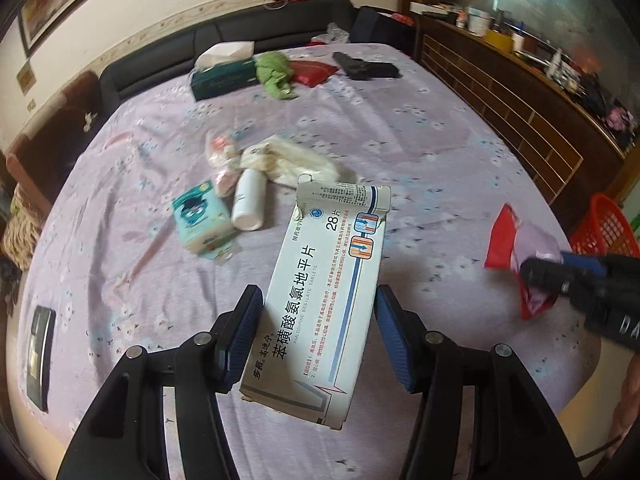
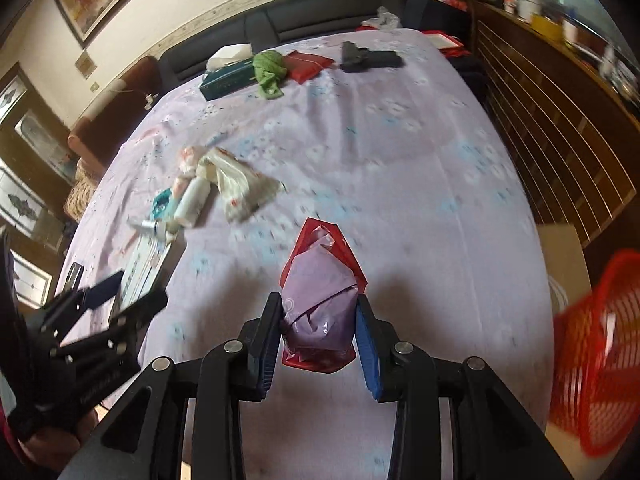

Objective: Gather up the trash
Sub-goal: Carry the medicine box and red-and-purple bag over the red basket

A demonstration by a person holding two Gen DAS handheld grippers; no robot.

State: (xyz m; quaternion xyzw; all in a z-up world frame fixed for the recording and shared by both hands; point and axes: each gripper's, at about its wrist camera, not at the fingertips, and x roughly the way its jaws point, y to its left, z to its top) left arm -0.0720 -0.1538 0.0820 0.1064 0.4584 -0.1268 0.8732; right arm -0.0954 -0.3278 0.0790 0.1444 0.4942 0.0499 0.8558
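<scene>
My left gripper (image 1: 318,300) is shut on a white medicine box (image 1: 324,296) with blue print, lifted over the purple flowered bed sheet (image 1: 400,140). My right gripper (image 2: 318,308) is shut on a crumpled red and purple plastic wrapper (image 2: 320,304), held above the sheet; the same wrapper (image 1: 516,248) shows at the right in the left wrist view. A red mesh basket (image 2: 596,352) stands off the bed's right edge. On the sheet remain a white bottle (image 1: 249,200), a teal tissue pack (image 1: 202,220) and a crumpled pale plastic bag (image 1: 296,160).
At the headboard end lie a dark green tissue box (image 1: 222,76), a green cloth (image 1: 274,70), a red packet (image 1: 312,72) and a black object (image 1: 366,66). A wooden slatted cabinet (image 1: 520,108) runs along the right. A phone (image 1: 38,360) lies at the sheet's left edge.
</scene>
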